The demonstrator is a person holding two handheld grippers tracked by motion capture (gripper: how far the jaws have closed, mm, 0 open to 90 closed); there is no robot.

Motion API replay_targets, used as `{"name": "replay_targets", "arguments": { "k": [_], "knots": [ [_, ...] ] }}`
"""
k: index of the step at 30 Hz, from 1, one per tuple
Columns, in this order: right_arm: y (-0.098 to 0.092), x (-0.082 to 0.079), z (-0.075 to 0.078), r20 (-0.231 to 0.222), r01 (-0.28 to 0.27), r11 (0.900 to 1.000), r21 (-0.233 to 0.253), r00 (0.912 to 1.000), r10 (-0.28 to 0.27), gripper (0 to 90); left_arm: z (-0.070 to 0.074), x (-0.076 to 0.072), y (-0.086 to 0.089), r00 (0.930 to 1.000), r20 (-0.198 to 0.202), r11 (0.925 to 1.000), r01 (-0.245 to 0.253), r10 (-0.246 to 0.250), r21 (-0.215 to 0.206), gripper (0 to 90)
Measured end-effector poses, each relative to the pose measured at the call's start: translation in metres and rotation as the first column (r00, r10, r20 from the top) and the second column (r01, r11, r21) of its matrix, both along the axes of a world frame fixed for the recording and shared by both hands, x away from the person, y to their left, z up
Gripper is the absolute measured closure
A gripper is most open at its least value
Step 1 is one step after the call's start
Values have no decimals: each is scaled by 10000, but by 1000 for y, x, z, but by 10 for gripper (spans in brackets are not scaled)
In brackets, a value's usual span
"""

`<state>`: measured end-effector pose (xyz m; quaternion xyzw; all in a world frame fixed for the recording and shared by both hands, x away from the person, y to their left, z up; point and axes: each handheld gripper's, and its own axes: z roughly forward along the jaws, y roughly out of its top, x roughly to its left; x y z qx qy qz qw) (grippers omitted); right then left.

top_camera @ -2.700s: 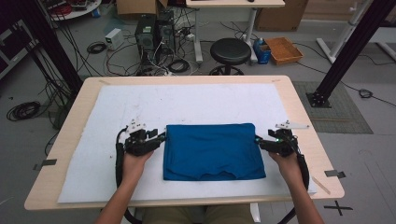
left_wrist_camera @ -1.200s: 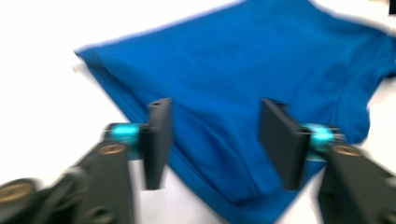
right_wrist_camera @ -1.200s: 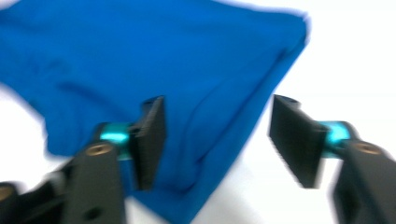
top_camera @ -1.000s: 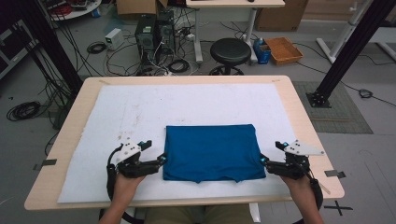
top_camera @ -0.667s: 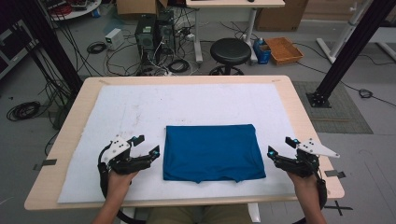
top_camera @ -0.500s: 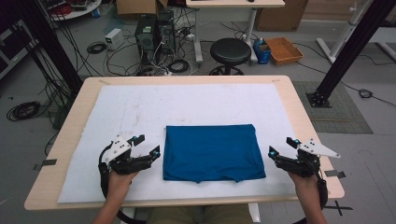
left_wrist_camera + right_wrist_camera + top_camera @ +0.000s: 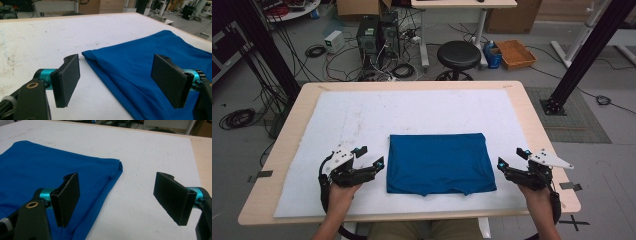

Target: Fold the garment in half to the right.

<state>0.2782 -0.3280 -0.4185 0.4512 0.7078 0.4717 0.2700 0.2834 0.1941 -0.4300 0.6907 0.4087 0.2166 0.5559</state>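
Observation:
A folded blue cloth [image 7: 438, 162] lies flat on the white mat [image 7: 362, 115] near the table's front middle. My left gripper [image 7: 371, 157] hovers just left of the cloth, open, with nothing between its jaws; in the left gripper view [image 7: 116, 82] the cloth's left edge [image 7: 130, 75] runs between the spread jaws. My right gripper [image 7: 511, 160] stands open just right of the cloth, holding nothing. In the right gripper view [image 7: 117, 198] the cloth's right edge and corner [image 7: 100, 180] lie under the left jaw.
The wooden table's edge [image 7: 557, 165] runs close to my right hand. Beyond the table stand a black stool [image 7: 458, 52], computer towers [image 7: 377, 30] with tangled cables, and black frame posts [image 7: 584, 50].
Both grippers have drawn back from the cloth's sides toward the front edge and outward, letting go of it. The cloth now lies flat and smooth.

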Motion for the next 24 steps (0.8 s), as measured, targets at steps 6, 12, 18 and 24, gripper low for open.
{"name": "replay_targets", "arguments": {
  "k": [6, 12, 18, 24],
  "knots": [
    [3, -1, -3, 39, -265, 9991, -317, 9996, 266, 209, -1, -4, -16, 9994, -322, 9990, 100, -86, 424, 231],
    [8, -1, -5, -45, -442, 9981, -420, 9990, 441, 210, -6, -7, -30, 9923, -1240, 9957, 170, -56, 909, 231],
    [9, 0, -7, -156, -507, 9974, -508, 9986, 500, 210, -13, -8, -42, 9817, -1902, 9854, 222, 104, 1685, 231],
    [11, 0, -8, -257, -683, 9960, -579, 9974, 669, 210, -18, -14, -53, 9726, -2242, 9636, 13, 609, 2673, 281]
  ]
}}
